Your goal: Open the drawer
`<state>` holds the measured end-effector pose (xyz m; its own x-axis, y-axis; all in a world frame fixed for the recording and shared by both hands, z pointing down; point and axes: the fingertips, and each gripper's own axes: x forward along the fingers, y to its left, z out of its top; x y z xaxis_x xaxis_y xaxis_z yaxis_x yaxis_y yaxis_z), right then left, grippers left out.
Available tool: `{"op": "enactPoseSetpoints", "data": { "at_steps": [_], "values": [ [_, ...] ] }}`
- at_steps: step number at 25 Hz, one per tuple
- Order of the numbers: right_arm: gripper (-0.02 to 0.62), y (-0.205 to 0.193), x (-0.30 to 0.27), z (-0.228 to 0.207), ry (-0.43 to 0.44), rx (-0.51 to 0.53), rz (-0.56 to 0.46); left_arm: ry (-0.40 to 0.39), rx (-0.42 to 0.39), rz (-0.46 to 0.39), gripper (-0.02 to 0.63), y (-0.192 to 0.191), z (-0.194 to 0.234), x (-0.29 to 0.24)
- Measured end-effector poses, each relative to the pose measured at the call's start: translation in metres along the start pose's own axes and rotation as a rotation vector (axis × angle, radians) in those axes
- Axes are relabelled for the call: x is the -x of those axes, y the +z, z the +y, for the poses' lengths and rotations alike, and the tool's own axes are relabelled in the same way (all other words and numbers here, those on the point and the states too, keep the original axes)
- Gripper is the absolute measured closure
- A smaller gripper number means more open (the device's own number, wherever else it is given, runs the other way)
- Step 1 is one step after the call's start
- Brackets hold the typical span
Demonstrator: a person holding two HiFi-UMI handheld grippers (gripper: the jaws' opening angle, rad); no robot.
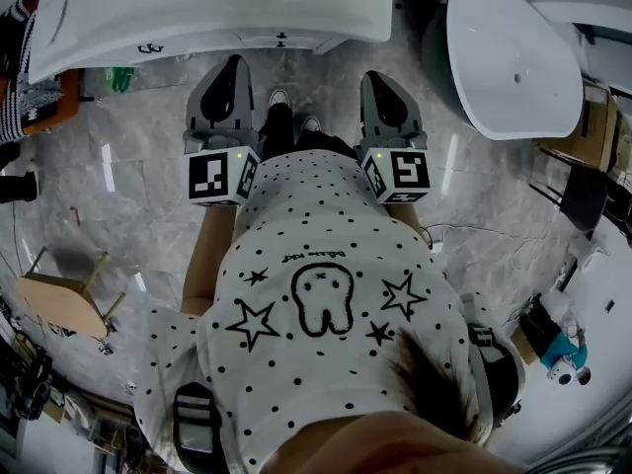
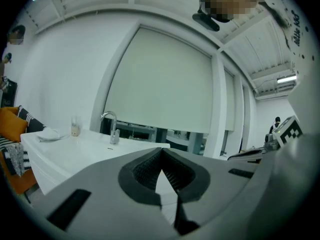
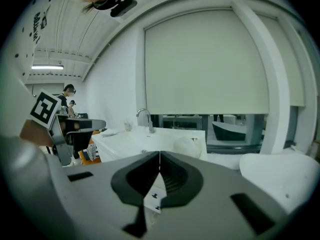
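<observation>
While we faced the vanity (image 1: 178,8), left gripper (image 1: 233,64) clenched, empty | right gripper (image 1: 376,77) clenched, empty | drawer (image 1: 247,38) seemingly shut, apart from both.

My head camera looks steeply down. Cameras on my left claw (image 2: 161,151) and right claw (image 3: 159,154) face ahead, sharing the tap (image 2: 111,126)

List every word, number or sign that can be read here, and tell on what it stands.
On the white dotted shirt, above its tooth drawing, dark script: too small to read.
On the left marker cube and the right marker cube: black-and-white square patterns, no letters.
No other text.
</observation>
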<state>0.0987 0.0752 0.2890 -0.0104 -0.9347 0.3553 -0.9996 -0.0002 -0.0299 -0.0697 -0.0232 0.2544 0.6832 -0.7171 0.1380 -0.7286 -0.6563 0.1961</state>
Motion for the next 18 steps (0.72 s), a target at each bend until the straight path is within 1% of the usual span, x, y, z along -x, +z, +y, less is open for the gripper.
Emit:
{"op": "enactPoseSetpoints", "data": {
  "at_steps": [5,10,13,18],
  "values": [
    [0.581,0.008,-0.025,0.004,-0.020,-0.007,-0.006,-0.006,-0.007,0.001,0.603,0.005,0.024,-0.014],
    [0.581,0.010,-0.039,0.010,-0.031,-0.024,-0.007,-0.014,-0.014,0.021,0.603,0.003,0.039,-0.022],
    [0.581,0.006,-0.044,0.011,-0.027,-0.027,0.002,-0.013,-0.015,0.032,0.603,0.001,0.043,-0.027],
    [0.581,0.004,-0.049,0.000,-0.032,-0.035,0.009,-0.006,-0.008,0.043,0.603,-0.002,0.039,-0.036]
  ]
}}
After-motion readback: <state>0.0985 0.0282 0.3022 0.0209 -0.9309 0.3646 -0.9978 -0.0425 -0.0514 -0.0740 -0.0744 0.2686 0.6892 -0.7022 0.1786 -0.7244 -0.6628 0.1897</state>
